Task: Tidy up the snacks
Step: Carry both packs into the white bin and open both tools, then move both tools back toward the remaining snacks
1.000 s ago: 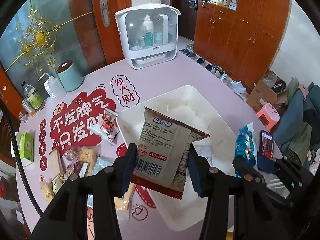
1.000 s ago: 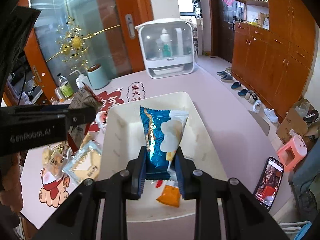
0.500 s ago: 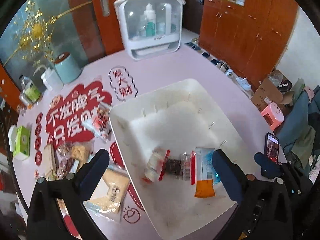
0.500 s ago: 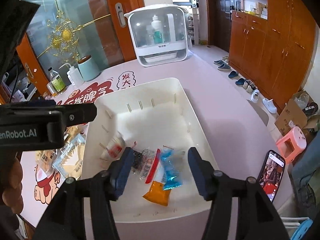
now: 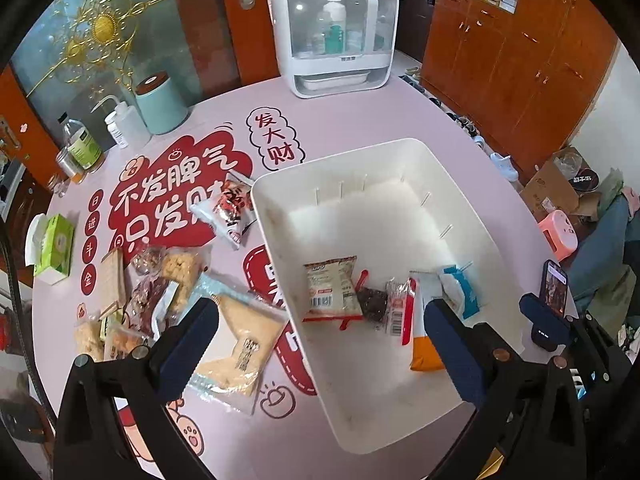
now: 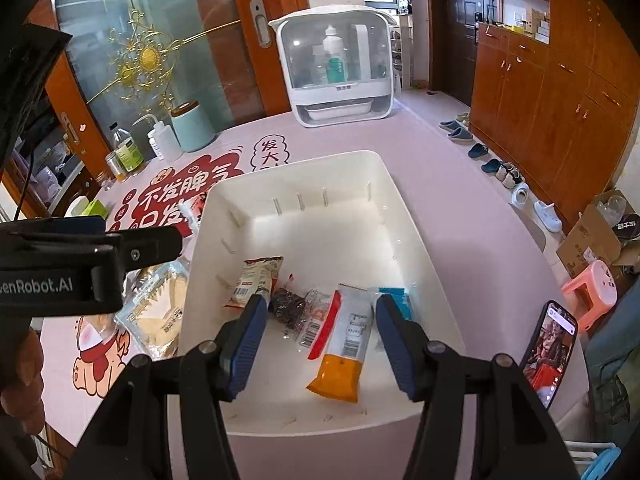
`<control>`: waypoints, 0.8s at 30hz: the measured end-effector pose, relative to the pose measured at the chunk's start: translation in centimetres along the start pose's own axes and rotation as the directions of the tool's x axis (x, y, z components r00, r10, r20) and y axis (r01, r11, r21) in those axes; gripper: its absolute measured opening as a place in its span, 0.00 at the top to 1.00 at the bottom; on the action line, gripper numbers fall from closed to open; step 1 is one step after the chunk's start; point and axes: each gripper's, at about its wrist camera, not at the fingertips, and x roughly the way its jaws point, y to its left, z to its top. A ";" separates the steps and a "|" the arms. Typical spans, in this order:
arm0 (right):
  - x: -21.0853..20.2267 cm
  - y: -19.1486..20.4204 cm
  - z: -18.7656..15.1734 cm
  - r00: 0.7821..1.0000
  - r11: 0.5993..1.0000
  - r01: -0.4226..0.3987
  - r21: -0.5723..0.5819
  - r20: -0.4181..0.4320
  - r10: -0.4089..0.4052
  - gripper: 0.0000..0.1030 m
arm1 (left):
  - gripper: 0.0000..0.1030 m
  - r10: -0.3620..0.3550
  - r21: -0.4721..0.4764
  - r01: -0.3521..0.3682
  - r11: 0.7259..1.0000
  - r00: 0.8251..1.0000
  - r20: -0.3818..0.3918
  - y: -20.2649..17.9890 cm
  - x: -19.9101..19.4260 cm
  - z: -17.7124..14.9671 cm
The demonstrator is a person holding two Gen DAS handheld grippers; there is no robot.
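Observation:
A white bin (image 5: 404,152) (image 6: 304,164) stands on the pink table. In it lie a beige Lipo packet (image 5: 331,288) (image 6: 256,278), a dark snack (image 5: 370,303) (image 6: 286,306), a white-and-orange packet (image 6: 346,344) (image 5: 424,340) and a blue packet (image 5: 460,290) (image 6: 396,300). My left gripper (image 5: 320,344) is open and empty above the bin's near left wall. My right gripper (image 6: 320,344) is open and empty above the bin's near end. Several loose snacks lie left of the bin, among them a large beige pack (image 5: 240,340) (image 6: 158,312) and a red-and-white pack (image 5: 228,208).
A white cabinet with bottles (image 5: 336,36) (image 6: 336,68) stands at the table's far side. A teal canister (image 5: 160,104), bottles (image 5: 82,146) and a green tissue box (image 5: 54,248) stand at the far left. A phone (image 6: 550,356) (image 5: 554,288) is at the right.
Both grippers opened and dropped their packets into the bin: the left the Lipo packet, the right the blue one. Both then pulled back a little.

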 end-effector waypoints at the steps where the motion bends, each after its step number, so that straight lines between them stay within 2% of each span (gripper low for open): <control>1: -0.1 0.2 -0.1 1.000 1.000 -0.002 -0.005 -0.001 0.002 0.44 | 0.01 0.002 -0.001 -0.002 1.000 1.000 0.003 0.1 -0.2 -0.2; 12: -1.0 2.7 -1.1 1.000 0.999 -0.001 -0.035 -0.020 0.000 0.44 | 0.01 0.029 -0.023 -0.028 0.999 0.999 0.028 3.1 -2.8 -3.0; 24: -2.2 7.3 -1.7 0.999 0.996 0.018 -0.084 -0.041 -0.022 0.44 | 0.01 0.084 -0.090 -0.081 0.993 0.996 0.035 9.9 -5.5 -7.8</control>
